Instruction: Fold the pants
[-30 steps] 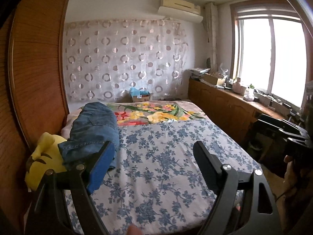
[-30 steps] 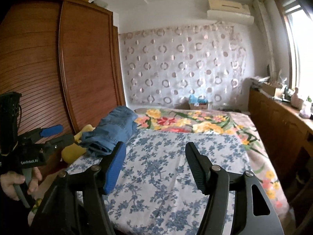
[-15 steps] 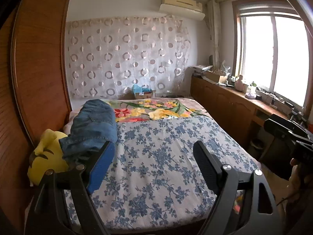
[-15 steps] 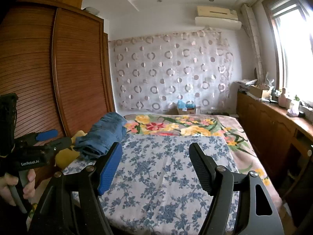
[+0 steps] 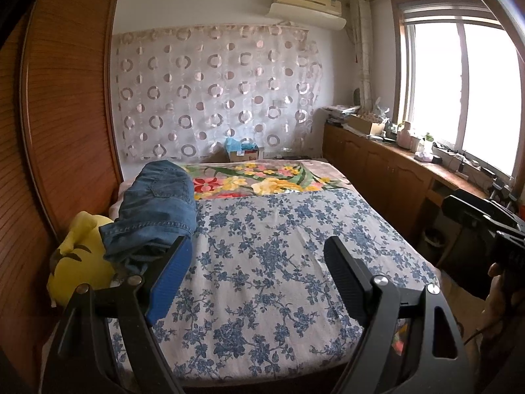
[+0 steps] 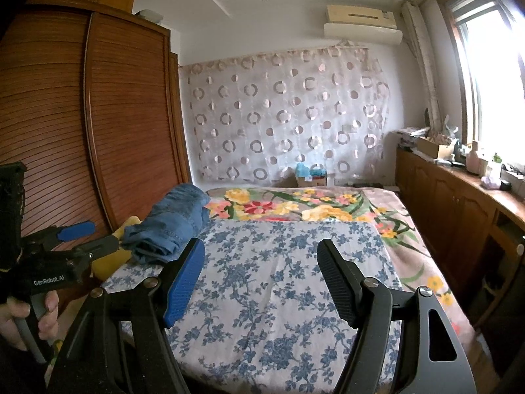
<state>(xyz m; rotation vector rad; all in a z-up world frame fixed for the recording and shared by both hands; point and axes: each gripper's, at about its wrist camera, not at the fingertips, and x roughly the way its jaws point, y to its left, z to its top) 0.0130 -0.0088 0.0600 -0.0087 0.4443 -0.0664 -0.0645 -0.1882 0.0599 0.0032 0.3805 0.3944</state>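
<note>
Folded blue denim pants (image 5: 159,210) lie in a stack at the left side of the bed, partly over a yellow plush toy (image 5: 80,259); they also show in the right wrist view (image 6: 174,223). My left gripper (image 5: 256,266) is open and empty, held back from the foot of the bed, well short of the pants. My right gripper (image 6: 261,272) is open and empty, also back from the bed. The left gripper shows at the left of the right wrist view (image 6: 88,236), open.
The bed carries a blue floral sheet (image 5: 279,262) and a flowered blanket (image 5: 262,180) behind it. A wooden wardrobe (image 6: 98,131) stands along the left. Low wooden cabinets (image 5: 393,174) with clutter run under the window on the right.
Both grippers have drawn back and away from the bed; more of the bed's near edge shows. The pants have not moved.
</note>
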